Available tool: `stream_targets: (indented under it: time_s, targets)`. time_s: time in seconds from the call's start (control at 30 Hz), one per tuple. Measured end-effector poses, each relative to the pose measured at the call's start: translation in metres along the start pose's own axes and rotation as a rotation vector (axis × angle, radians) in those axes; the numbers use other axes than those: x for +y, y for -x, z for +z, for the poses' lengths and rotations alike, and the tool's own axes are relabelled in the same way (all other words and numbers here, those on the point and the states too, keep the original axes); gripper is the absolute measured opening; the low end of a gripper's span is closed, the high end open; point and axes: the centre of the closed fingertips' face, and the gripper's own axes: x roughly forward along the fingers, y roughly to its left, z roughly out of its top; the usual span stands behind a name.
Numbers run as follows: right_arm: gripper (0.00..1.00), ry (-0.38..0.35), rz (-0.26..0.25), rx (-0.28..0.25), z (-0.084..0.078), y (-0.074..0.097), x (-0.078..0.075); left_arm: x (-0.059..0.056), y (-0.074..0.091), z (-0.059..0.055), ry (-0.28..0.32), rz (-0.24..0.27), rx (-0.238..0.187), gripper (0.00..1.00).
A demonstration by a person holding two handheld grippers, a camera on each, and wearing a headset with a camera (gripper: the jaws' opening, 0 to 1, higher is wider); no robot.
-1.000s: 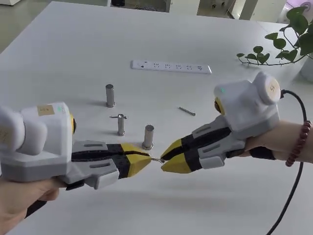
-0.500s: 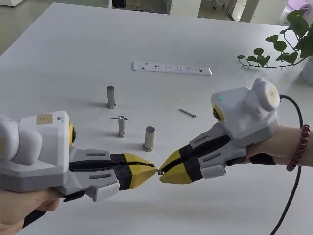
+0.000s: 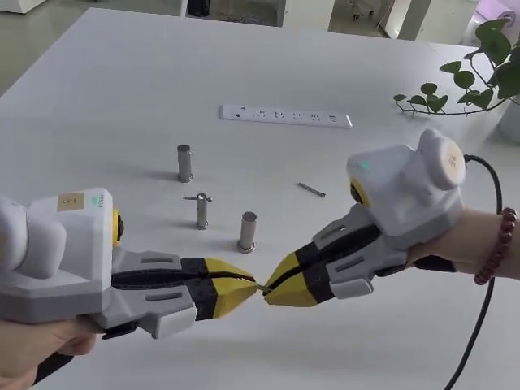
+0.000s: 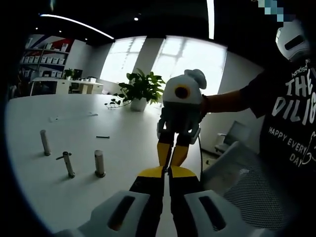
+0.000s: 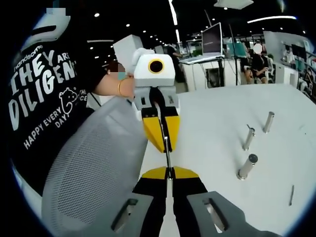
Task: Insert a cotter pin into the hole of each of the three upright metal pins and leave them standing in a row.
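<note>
The white table [image 3: 106, 89] held three upright pins [image 3: 185, 162] — the middle one [image 3: 201, 211] cross-pinned — a loose cotter pin [image 3: 310, 189], a power strip [image 3: 284, 115], a plant [image 3: 432, 91].

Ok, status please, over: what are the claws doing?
Both shut on one cotter pin, left claw and right claw tip to tip. Done: middle upright pin; far upright pin, near upright pin bare. On table, spare cotter pin; nothing in the way.

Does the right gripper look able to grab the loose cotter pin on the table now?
Probably not yet: the right gripper is shut on a held cotter pin, shared with the left gripper. Nothing blocks the loose cotter pin itself.
</note>
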Motion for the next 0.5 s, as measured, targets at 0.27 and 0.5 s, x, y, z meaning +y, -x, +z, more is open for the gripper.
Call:
stream_targets:
  time_s: [0.27,0.5]
  targets:
    - [0.00,0.075,-0.053,0.108,-0.009,0.000,-0.013,0.010,-0.002,-0.006,-0.024,0.057,0.027,0.03]
    - [0.00,0.045,-0.141,0.237,-0.034,0.009,-0.037,0.021,-0.002,-0.012,-0.051,0.118,0.052,0.12]
